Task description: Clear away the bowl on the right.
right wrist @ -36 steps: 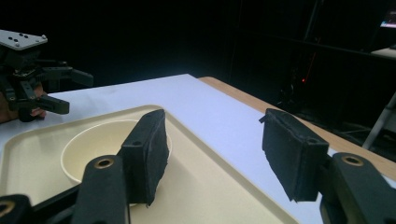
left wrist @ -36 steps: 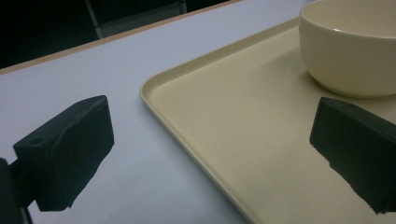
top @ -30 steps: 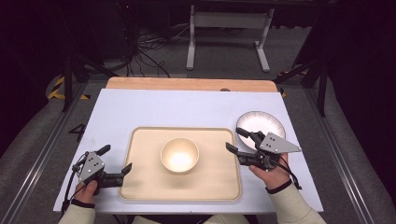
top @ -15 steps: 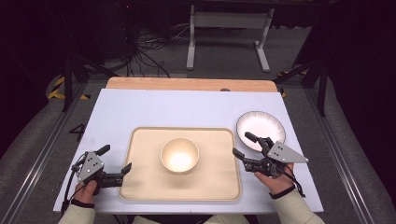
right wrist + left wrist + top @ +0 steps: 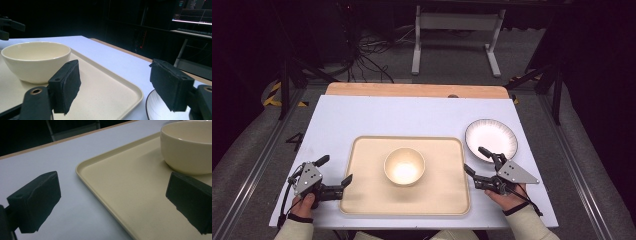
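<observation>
White counter (image 5: 412,117), left to right: your left gripper (image 5: 333,175) spans the tray (image 5: 362,200) corner, fingers wide, empty; bowl (image 5: 404,166) sits mid-tray; your right gripper (image 5: 476,161) (also gaping, empty) stands between tray and plate (image 5: 491,139). Approach step, likely; next, close on the tray's edges.

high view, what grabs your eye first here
A cream bowl sits alone in the middle of a beige tray on the pale table. A left gripper and a right gripper flank the tray, both open, with a dark-rimmed white plate just beyond the right one.
</observation>
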Motion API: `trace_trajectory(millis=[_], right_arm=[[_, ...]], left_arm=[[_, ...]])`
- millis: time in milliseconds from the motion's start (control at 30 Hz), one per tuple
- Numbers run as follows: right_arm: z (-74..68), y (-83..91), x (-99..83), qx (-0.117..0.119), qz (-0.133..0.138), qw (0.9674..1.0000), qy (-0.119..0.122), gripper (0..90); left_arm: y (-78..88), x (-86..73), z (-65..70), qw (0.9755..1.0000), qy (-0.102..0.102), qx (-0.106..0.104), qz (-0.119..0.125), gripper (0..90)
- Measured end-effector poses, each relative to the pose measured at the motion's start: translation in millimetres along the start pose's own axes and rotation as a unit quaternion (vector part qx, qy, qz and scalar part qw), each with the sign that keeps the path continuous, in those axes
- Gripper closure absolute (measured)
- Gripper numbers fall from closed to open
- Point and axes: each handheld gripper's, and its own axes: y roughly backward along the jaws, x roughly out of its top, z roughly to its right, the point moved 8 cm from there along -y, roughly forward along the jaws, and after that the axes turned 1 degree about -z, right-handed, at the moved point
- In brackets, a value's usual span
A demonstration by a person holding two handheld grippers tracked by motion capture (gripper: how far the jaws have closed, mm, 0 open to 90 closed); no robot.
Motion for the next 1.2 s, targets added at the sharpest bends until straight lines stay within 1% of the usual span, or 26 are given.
trace_trajectory(millis=[233, 267, 300, 333, 367, 467, 633, 700, 833, 933, 1033, 1133, 1200], right_arm=[[-0.4, 1.3, -6.4, 0.001, -0.006, 1.0000, 0.004, 21.4], [0.0, 1.1, -8.5, -0.001, -0.012, 0.9998, 0.013, 20.5], [1.3, -0.4, -15.4, -0.010, -0.032, 0.9985, 0.042, 18.8], [1.3, -0.4, -15.4, -0.010, -0.032, 0.9985, 0.042, 18.8], [1.9, -1.4, -19.4, -0.015, -0.040, 0.9976, 0.055, 18.8], [2.3, -1.3, -20.4, -0.017, -0.040, 0.9975, 0.055, 18.7], [6.0, 0.8, -19.7, -0.016, -0.029, 0.9989, 0.034, 18.4], [7.5, 0.9, -19.8, -0.008, -0.027, 0.9994, 0.021, 16.2], [10.0, 1.6, -19.7, 0.000, -0.022, 0.9998, 0.001, 15.3], [12.5, 2.3, -19.6, 0.001, -0.019, 0.9998, -0.009, 15.3], [17.0, 4.2, -19.2, 0.002, -0.008, 0.9994, -0.034, 15.1], [18.6, 4.9, -19.2, 0.001, -0.005, 0.9990, -0.044, 14.1], [17.7, 4.3, -19.1, 0.002, -0.006, 0.9992, -0.039, 13.6]], left_arm=[[0.2, -0.2, 0.1, 1.0000, 0.004, -0.001, 0.000, 0.3], [0.1, -0.1, -0.1, 1.0000, 0.003, -0.002, 0.001, 0.4], [0.3, -0.2, -0.1, 1.0000, 0.005, -0.002, 0.000, 0.3], [0.3, -0.1, -0.2, 1.0000, 0.006, -0.003, 0.000, 0.3], [0.3, 0.0, -0.4, 1.0000, 0.007, -0.003, 0.002, 0.3], [0.7, 0.1, -0.8, 1.0000, 0.007, -0.003, 0.002, 0.3], [0.7, 0.0, -0.7, 0.9999, 0.009, -0.004, 0.002, 0.3], [0.7, 0.0, -0.7, 0.9999, 0.009, -0.004, 0.003, 0.3], [1.0, -0.1, -1.0, 0.9999, 0.009, -0.004, 0.002, 0.3], [1.0, 0.0, -1.0, 0.9999, 0.012, -0.004, 0.003, 0.3], [1.2, 0.1, -1.4, 0.9999, 0.013, -0.004, 0.005, 0.3], [1.0, 0.3, -1.7, 0.9999, 0.014, -0.004, 0.007, 0.3], [1.0, 0.3, -1.5, 0.9998, 0.015, -0.003, 0.008, 0.3]])
